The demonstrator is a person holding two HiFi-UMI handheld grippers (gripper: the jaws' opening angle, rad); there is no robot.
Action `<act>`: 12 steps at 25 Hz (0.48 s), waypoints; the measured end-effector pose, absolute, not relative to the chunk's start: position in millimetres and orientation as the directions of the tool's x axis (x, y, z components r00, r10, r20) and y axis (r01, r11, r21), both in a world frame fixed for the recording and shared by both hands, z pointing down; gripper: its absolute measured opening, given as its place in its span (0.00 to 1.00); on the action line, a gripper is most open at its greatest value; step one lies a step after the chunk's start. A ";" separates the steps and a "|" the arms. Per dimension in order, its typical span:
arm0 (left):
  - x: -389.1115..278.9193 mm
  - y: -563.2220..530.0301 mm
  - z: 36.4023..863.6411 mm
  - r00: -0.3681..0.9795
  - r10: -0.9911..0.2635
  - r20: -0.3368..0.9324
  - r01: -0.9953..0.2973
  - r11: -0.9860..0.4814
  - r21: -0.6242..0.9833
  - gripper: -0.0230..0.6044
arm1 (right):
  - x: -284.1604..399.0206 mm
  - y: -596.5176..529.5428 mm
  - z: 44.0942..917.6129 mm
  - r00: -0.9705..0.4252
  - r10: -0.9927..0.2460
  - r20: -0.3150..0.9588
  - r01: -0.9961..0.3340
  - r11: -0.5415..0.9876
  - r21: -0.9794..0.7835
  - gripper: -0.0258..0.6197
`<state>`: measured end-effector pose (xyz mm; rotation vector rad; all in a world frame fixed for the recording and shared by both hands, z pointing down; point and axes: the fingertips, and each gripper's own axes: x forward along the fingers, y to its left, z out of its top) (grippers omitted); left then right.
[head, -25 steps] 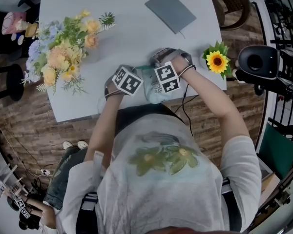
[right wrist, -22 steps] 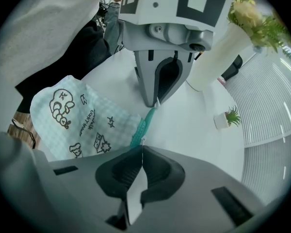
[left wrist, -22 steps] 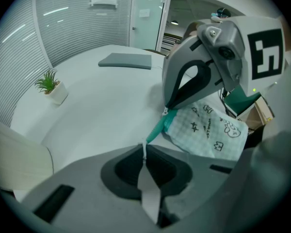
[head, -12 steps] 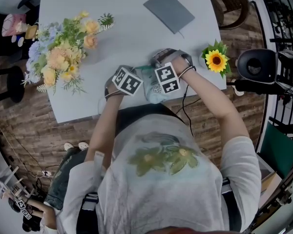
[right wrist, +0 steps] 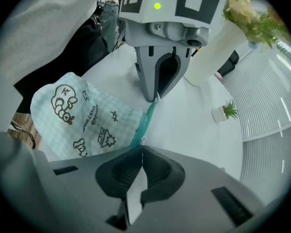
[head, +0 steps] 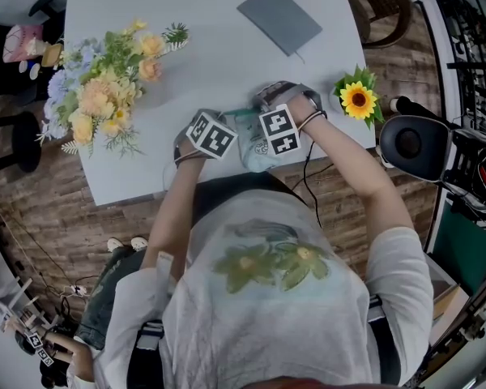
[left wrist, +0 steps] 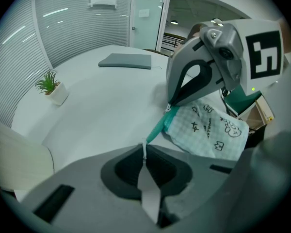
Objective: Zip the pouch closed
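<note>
Pouch (left wrist: 208,130) at near edge of worktop (head: 219,63), zipping step: left claw (left wrist: 144,152) and right claw (right wrist: 142,147) each pinch opposite ends of zipper (left wrist: 158,126), strip taut; next likely needs a steady slider pull.

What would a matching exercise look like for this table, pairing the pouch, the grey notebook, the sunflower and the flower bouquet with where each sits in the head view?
Things:
1. pouch
2. grey notebook
3. sunflower
4. flower bouquet

Places:
A. left side of the table
B. far side of the table
C. right edge of the table
D. between the left gripper and the right gripper, both pinching it

Pairs: 1-D; 2-B; 3-C; 4-A
</note>
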<state>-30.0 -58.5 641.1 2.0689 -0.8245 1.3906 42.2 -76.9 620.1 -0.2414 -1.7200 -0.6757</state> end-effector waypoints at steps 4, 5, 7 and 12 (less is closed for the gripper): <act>-29.8 -58.1 640.9 0.291 -0.200 0.936 -0.723 -0.686 0.078 0.08 | 43.8 -76.4 619.6 -0.273 -0.199 0.941 0.486 0.816 0.313 0.07; -29.7 -57.9 641.0 0.292 -0.200 0.935 -0.724 -0.686 0.079 0.08 | 43.9 -76.1 619.5 -0.273 -0.201 0.941 0.485 0.816 0.315 0.07; -29.5 -57.8 641.3 0.293 -0.201 0.935 -0.724 -0.686 0.080 0.08 | 44.1 -75.6 619.6 -0.271 -0.206 0.940 0.489 0.812 0.318 0.07; -29.5 -58.2 642.2 0.294 -0.201 0.935 -0.722 -0.687 0.079 0.08 | 48.2 -77.0 621.1 -0.255 -0.222 0.941 0.510 0.796 0.326 0.07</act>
